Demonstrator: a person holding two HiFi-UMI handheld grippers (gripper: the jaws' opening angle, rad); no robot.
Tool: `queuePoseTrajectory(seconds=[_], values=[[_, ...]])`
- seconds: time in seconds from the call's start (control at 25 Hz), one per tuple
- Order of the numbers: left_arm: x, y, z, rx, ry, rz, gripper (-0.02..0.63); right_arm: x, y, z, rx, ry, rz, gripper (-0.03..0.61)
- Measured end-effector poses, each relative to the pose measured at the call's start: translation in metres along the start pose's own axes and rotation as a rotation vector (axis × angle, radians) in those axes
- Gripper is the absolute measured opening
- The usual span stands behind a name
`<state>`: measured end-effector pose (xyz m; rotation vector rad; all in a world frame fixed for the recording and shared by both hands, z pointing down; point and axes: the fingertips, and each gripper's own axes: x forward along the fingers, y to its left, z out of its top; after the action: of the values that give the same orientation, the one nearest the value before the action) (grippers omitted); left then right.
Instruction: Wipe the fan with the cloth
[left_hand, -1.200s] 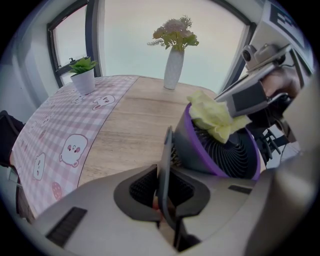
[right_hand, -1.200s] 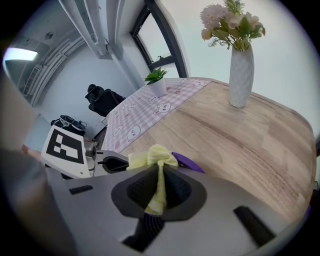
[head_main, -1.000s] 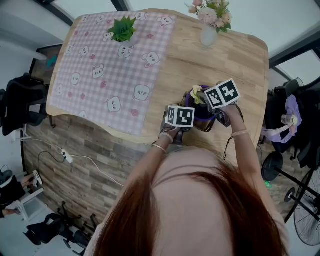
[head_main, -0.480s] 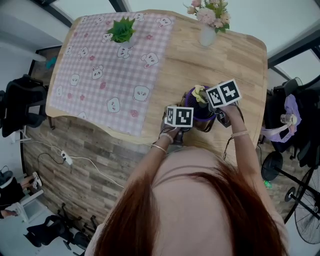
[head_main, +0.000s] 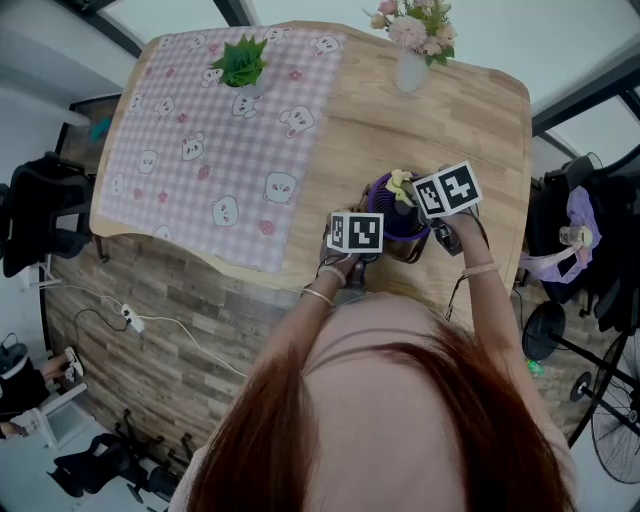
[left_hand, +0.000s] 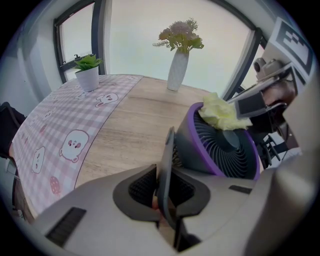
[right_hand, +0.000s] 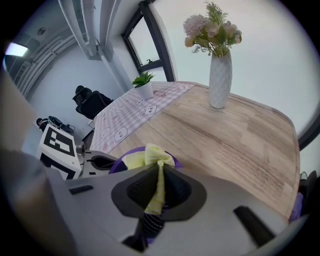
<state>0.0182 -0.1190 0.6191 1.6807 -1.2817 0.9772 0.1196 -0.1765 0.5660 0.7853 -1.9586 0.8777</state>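
Both jaws pinch: left gripper (left_hand: 166, 192) on the fan (left_hand: 225, 150), right gripper (right_hand: 157, 192) on the cloth (right_hand: 148, 156); vase (right_hand: 220, 80) holds flowers (right_hand: 212, 30).

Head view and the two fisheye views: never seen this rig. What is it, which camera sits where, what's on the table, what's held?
No robot here: a person holds a two-jaw tool in each hand. The head view is from a camera on the person's head, looking steeply down; the other two cameras ride on the tools and look along their jaws. The marker cubes belong to the tools. On the wooden table are a pink checked mat with a small potted plant on it, a white vase of flowers and a purple fan. The left tool is shut on a thin dark part low on the fan, probably its stand. The right tool is shut on a yellow cloth, which lies against the fan's top rim.
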Motion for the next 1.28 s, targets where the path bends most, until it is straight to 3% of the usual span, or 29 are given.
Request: queuePoseTrajectory(seconds=[1.28], values=[[0.001, 0.000, -0.001, -0.054, -0.005, -0.008, 0.043, -0.018, -0.009, -0.035, -0.217, 0.121, -0.200, 0.025]])
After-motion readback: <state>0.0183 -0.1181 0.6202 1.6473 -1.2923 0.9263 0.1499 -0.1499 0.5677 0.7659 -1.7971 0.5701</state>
